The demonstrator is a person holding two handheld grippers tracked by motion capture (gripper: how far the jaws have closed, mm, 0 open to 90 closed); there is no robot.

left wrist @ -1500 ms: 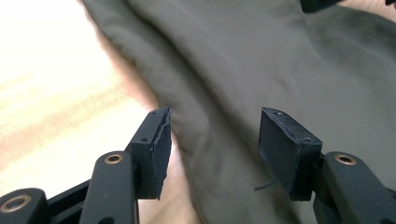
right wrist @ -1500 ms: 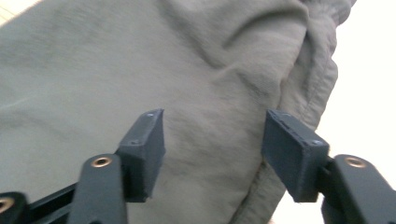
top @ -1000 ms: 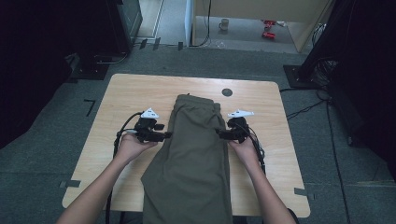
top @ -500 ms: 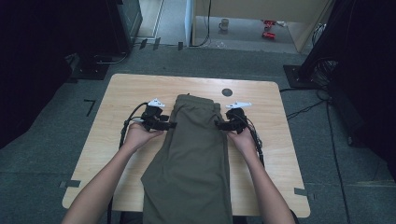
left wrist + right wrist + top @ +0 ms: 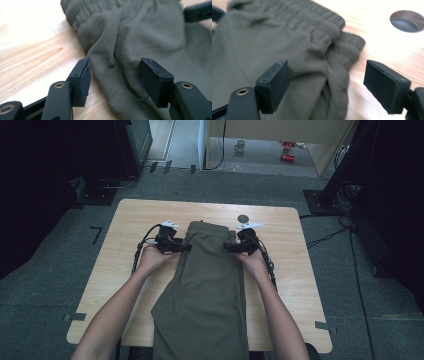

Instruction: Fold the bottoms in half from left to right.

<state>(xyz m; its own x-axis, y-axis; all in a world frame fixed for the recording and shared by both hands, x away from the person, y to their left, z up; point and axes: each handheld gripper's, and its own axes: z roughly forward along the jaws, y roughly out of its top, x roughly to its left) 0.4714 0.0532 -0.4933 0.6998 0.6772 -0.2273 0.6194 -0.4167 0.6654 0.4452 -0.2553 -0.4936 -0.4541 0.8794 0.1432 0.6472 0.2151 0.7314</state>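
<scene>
Both grippers are held spread, with nothing clamped. Left gripper (image 5: 186, 248) is set at the left edge of the trousers (image 5: 207, 290), just below the waistband; in the left gripper view (image 5: 113, 80) its jaws are seen wide apart, one over bare wood, the other over olive cloth, with the edge of the cloth between them. Right gripper (image 5: 227, 248) is placed at the opposite edge, and in the right gripper view (image 5: 325, 86) a bunched fold of cloth under the waistband (image 5: 312, 20) lies between its separated jaws. The trousers are laid flat down the middle of the table (image 5: 125, 265), waistband at the far end, legs running off the near edge between the forearms. A round hole (image 5: 243, 218) is seen in the tabletop just beyond the right gripper. Cables (image 5: 325, 237) and a mug (image 5: 242, 144) are seen on the floor beyond.
</scene>
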